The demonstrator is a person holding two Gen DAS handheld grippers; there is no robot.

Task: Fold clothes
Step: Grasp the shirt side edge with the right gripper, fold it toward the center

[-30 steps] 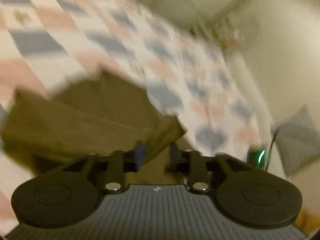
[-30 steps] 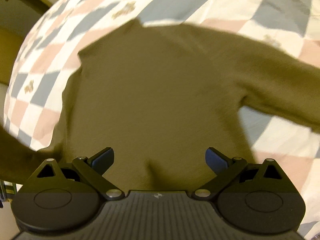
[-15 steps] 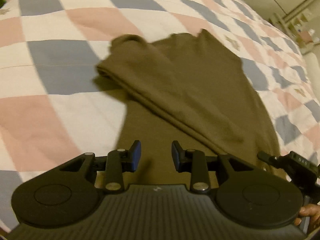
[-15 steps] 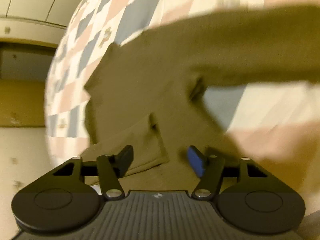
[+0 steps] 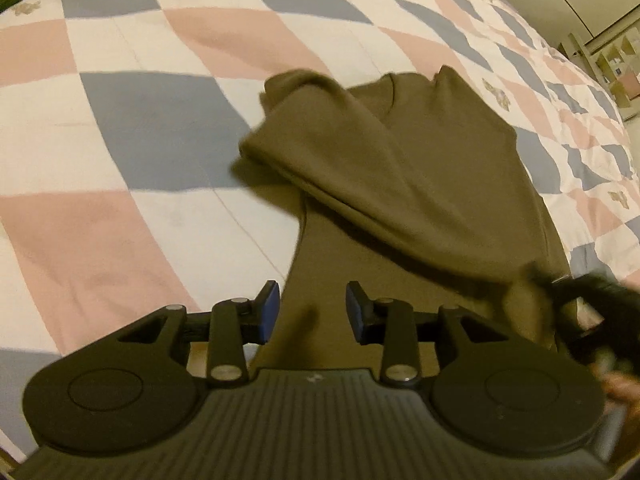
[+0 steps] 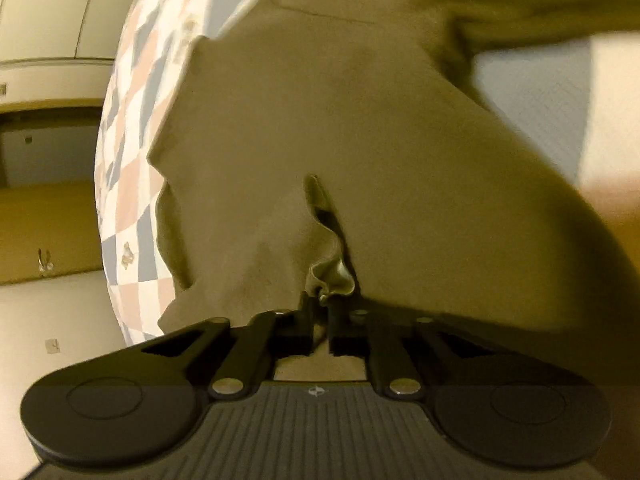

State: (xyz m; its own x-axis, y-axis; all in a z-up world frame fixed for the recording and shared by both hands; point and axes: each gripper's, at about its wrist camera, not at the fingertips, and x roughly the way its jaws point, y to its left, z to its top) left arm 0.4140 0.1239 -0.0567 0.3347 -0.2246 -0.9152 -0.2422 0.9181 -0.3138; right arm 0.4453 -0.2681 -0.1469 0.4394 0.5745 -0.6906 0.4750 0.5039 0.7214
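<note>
A: Start big. What is the olive long-sleeved top (image 5: 448,184) lying on?

B: A quilt (image 5: 132,92) checked in pink, blue and white. The top's body runs from near to far up the middle of the left wrist view, and one sleeve (image 5: 340,160) lies folded across it from far left to near right. A second ago that view was a blur of fabric hanging close to the lens; now the sleeve rests flat on the body.

A: So the sleeve fold is done?

B: It looks that way on this side. The left gripper (image 5: 312,312) hovers over the near left edge of the body, its jaws parted and opening a little, with cloth beneath them but nothing pinched.

A: And the right gripper (image 6: 320,300)?

B: That is the real change. A second ago its blue pads stood wide apart above the spread top. Now they have come together on a small ridge of fabric (image 6: 332,276) at the near hem, which puckers up just beyond the tips. It grips the top.

A: What does that mean for the job?

B: I judge the next fold is being set up: the right has its hold, and the left has not yet taken a matching one.

A: Any risk?

B: A pinch that small could slip, or drag only one layer.
</note>
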